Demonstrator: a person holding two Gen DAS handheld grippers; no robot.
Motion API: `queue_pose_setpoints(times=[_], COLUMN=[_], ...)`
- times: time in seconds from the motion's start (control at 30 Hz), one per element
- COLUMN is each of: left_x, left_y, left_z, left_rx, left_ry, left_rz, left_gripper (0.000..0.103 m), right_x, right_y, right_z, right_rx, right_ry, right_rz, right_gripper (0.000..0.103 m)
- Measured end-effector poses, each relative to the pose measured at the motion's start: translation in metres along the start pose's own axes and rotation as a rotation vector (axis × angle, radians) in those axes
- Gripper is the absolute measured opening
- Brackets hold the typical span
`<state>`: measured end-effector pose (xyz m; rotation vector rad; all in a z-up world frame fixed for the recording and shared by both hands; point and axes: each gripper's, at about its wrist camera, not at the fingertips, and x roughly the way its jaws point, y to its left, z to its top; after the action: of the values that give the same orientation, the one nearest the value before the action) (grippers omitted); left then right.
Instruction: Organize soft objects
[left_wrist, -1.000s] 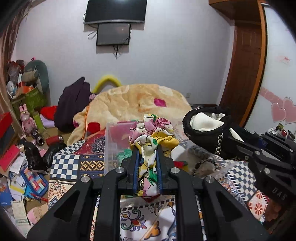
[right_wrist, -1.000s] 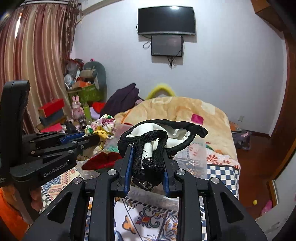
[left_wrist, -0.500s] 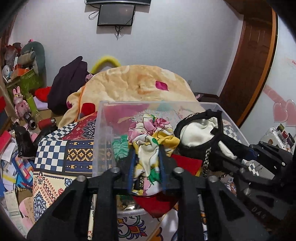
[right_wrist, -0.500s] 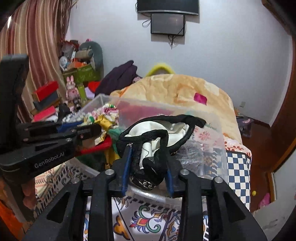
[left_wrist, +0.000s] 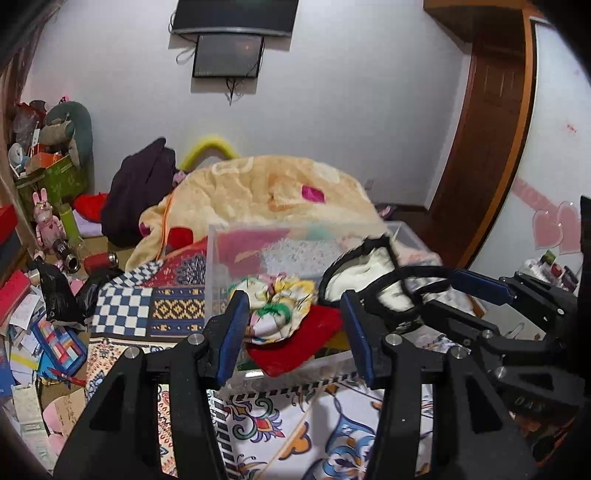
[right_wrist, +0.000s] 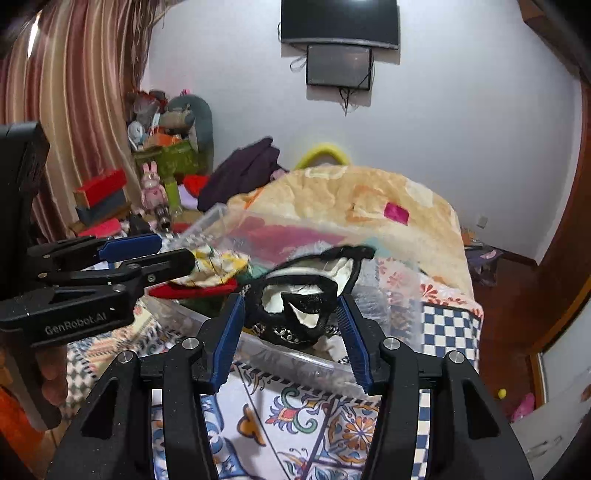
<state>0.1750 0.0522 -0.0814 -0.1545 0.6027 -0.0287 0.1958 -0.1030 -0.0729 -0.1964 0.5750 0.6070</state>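
Observation:
A clear plastic bin (left_wrist: 218, 280) stands on the patterned bed cover; it also shows in the right wrist view (right_wrist: 399, 295). A floral cloth (left_wrist: 277, 310) lies in the bin on a red cloth (left_wrist: 306, 343), loose between the wide-open jaws of my left gripper (left_wrist: 295, 332). A black and white garment (right_wrist: 306, 295) lies in the bin, loose between the wide-open jaws of my right gripper (right_wrist: 291, 332). The same garment shows in the left wrist view (left_wrist: 369, 277). The floral cloth shows in the right wrist view (right_wrist: 218, 266) beside the left gripper's fingers (right_wrist: 155, 266).
A beige blanket (left_wrist: 266, 192) is heaped behind the bin. A dark garment (left_wrist: 136, 192) lies at its left. Boxes, toys and papers (left_wrist: 44, 258) clutter the floor at the left. A wooden door (left_wrist: 480, 147) stands at the right.
Both grippers have opened wide. The floral cloth and the black and white garment have left the jaws and now lie in the bin.

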Motion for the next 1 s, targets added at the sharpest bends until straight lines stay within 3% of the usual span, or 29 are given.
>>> queue_pose_setpoints(times=[0.33,0.57,0.7,0.83,0.9,1.0], left_x=[-0.088,-0.142,-0.162,-0.177,-0.182,-0.187], left_y=[-0.021,-0.037,-0.040,-0.041,-0.042,-0.044], left_z=[0.023,0.027,0.026,0.023,0.022,0.020], left_rx=[0.043,0.083,0.080,0.081,0.083,0.092], left_ry=[-0.201,-0.326,-0.357,-0.384,-0.394,-0.402], left_rz=[-0.028,-0.022,-0.033,-0.024,-0.022,-0.021], left_gripper=[0.052,0.061,0.068,0.076,0.079,0.084], right_x=[-0.077,-0.124,-0.140,-0.147,-0.147,-0.149], right_y=[-0.003,0.004,0.010,0.015,0.016,0.018], right_z=[0.016,0.021,0.022,0.021,0.021,0.019], right_rx=[0.037,0.042,0.040,0.036,0.040,0.043], right_ry=[-0.203,-0.325,-0.374,-0.399,-0.410,-0.424], right_rz=[0.016,0.025,0.026,0.035,0.038,0.042], right_gripper=[0.049,0.049,0.060,0.065,0.076,0.081])
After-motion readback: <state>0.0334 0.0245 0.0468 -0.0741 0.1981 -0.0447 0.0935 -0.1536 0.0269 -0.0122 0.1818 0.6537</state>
